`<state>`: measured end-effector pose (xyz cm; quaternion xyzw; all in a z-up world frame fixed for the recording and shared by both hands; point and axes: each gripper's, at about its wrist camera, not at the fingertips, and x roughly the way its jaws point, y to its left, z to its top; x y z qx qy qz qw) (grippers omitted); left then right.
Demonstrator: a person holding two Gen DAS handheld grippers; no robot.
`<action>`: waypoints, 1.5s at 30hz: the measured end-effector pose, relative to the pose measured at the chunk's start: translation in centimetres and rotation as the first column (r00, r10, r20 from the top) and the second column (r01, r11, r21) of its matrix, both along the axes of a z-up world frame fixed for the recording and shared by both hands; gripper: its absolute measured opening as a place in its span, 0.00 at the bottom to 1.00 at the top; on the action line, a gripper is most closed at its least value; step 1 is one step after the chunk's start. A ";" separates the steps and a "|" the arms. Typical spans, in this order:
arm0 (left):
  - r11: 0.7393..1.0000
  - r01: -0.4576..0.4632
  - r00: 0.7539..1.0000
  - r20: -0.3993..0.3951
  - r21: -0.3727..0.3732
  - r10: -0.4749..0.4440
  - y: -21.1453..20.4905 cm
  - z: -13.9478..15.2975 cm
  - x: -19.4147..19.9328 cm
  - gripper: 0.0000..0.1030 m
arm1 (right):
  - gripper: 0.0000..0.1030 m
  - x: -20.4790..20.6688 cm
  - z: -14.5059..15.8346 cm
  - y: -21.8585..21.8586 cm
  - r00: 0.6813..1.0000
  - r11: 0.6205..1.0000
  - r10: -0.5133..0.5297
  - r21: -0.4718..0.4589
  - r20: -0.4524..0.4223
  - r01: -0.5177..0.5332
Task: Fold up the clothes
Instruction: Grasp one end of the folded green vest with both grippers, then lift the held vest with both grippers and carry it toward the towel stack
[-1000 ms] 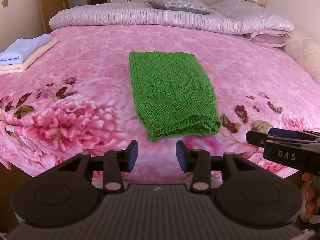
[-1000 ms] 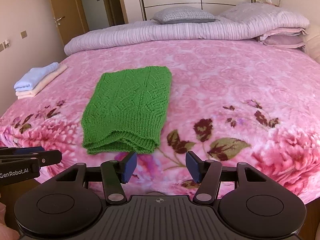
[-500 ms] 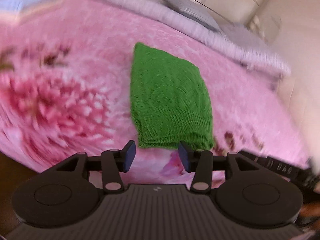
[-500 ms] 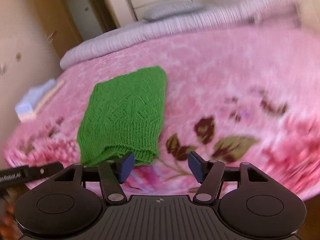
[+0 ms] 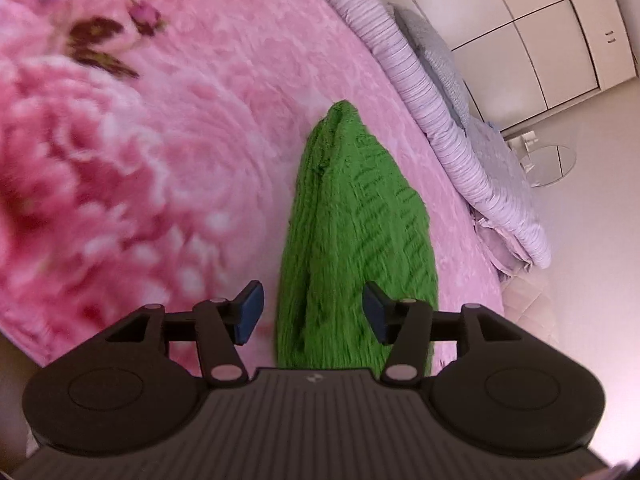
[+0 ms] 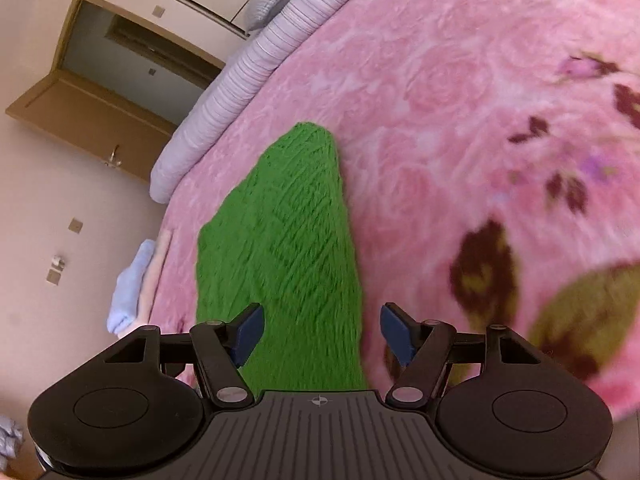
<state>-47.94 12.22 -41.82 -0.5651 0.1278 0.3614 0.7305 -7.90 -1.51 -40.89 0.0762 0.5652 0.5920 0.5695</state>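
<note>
Both tools, left tool (image 5: 312,312) and right tool (image 6: 322,334), fingers apart and empty, are now brought low astride the near end of the folded green sweater (image 5: 352,240) on the bed (image 5: 160,160), suggesting an imminent grip.

No legible text, label, brand name or number is shown in either view; only small emblems without readable lettering are seen on the two gripper bodies.
</note>
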 end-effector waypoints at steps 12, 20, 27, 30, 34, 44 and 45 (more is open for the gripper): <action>0.994 0.087 0.991 0.108 -0.070 -0.079 7.5 -3.5 4.0 0.48 | 0.68 2.2 -2.9 7.4 0.988 0.998 0.061 0.012 -0.141 -0.060; 0.970 0.228 0.963 0.171 -0.086 -0.211 10.2 -4.8 6.3 0.33 | 0.51 2.7 -2.6 11.4 0.968 0.984 0.178 0.053 -0.177 -0.172; 0.966 0.202 0.975 0.129 -0.160 -0.183 10.6 -0.9 6.1 0.24 | 0.30 1.8 3.6 13.2 0.958 0.980 0.189 -0.018 -0.214 -0.197; 0.972 0.157 0.983 0.123 -0.177 -0.137 10.9 3.2 4.9 0.24 | 0.30 1.4 6.2 14.0 0.954 0.977 0.193 -0.048 -0.230 -0.209; 0.982 0.115 0.991 0.087 -0.153 -0.103 11.7 10.6 3.0 0.24 | 0.30 0.9 9.7 15.1 0.948 0.970 0.197 -0.088 -0.251 -0.225; 0.998 -0.056 0.996 0.069 -0.024 0.057 13.7 22.2 -4.1 0.24 | 0.30 -6.3 19.4 23.6 0.901 0.935 0.348 0.028 -0.260 -0.353; 0.997 -0.070 0.995 0.073 -0.014 0.071 14.1 22.8 -5.1 0.24 | 0.30 -7.6 19.9 24.4 0.897 0.930 0.362 0.037 -0.255 -0.365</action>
